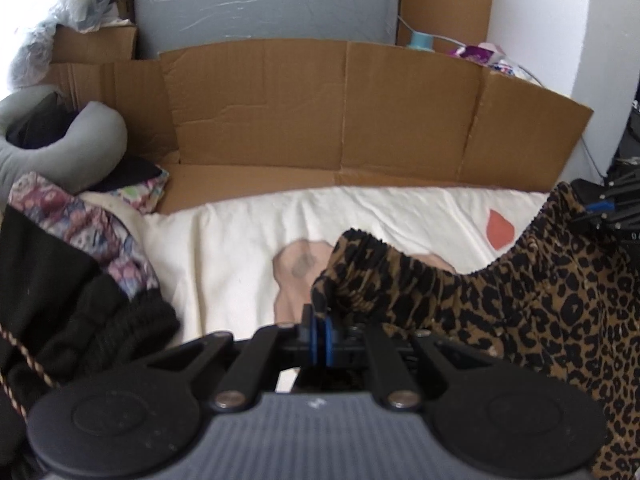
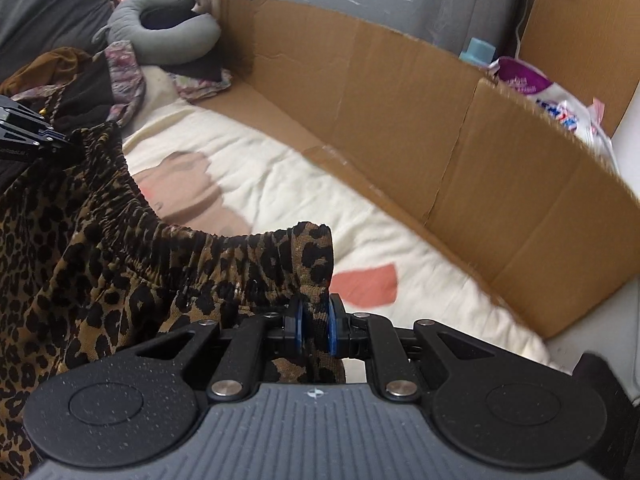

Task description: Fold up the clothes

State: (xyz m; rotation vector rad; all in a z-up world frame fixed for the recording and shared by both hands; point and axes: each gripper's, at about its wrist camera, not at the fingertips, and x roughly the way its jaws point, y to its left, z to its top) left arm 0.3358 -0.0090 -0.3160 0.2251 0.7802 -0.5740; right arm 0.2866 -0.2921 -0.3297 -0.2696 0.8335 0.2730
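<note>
Above the bed (image 2: 280,184), I have the leopard-print garment (image 2: 120,264) strung between both tools: my left tool (image 1: 322,330) is pinched on one end of its gathered waistband, my right tool (image 2: 316,330) clamped on the other, fabric sagging between them, cardboard (image 1: 320,112) behind.

A cream bedsheet (image 1: 240,248) bears flattened cardboard (image 1: 320,120) and piled clothes (image 1: 72,280).

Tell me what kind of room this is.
Probably a bedroom: a cream blanket spread like bedding, a grey neck pillow beside a clothes pile, and cardboard propped behind.
</note>
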